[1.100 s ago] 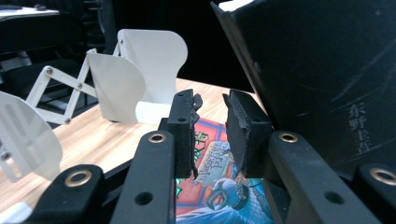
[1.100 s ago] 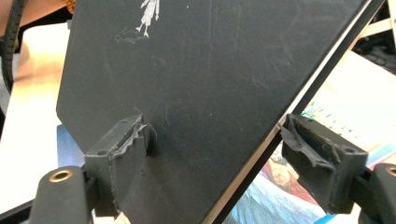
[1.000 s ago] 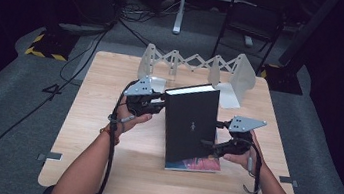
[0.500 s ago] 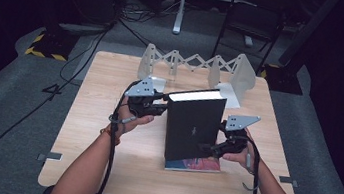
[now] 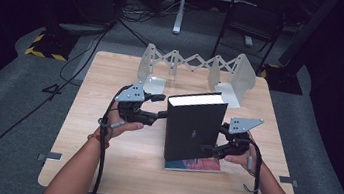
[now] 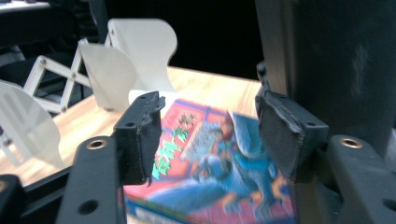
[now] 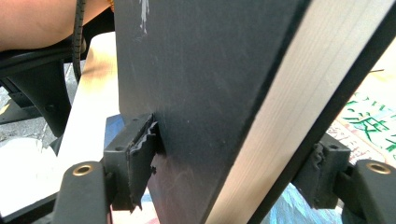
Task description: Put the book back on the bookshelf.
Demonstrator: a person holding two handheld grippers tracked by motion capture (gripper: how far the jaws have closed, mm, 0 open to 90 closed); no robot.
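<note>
- Far left: bare worktop out to the near-left corner, plenty of room for backing off.
- Next along: left gripper, jaws just sprung apart and pinching nothing, parked just beside the left side of the black book.
- Centre: black book upright on its bottom edge, standing on the colourful book lying flat on the worktop.
- Right of it: right gripper low on the black book's right side, jaws just closing in and now pinching front and back cover.
- Likely trouble from here: toppling forward or back, with one low pinch as the only support and the top free to swing.
- Also likely: skidding on the colourful cover underneath, dragging that book along.
- Worth watching: clipping the black book with an open left jaw on any move back in.
- Room behind: folding rack well apart, open worktop in between, free space between its end plates.
- Far right: worktop edge close behind the right hand, little margin for pulling out that way.
</note>
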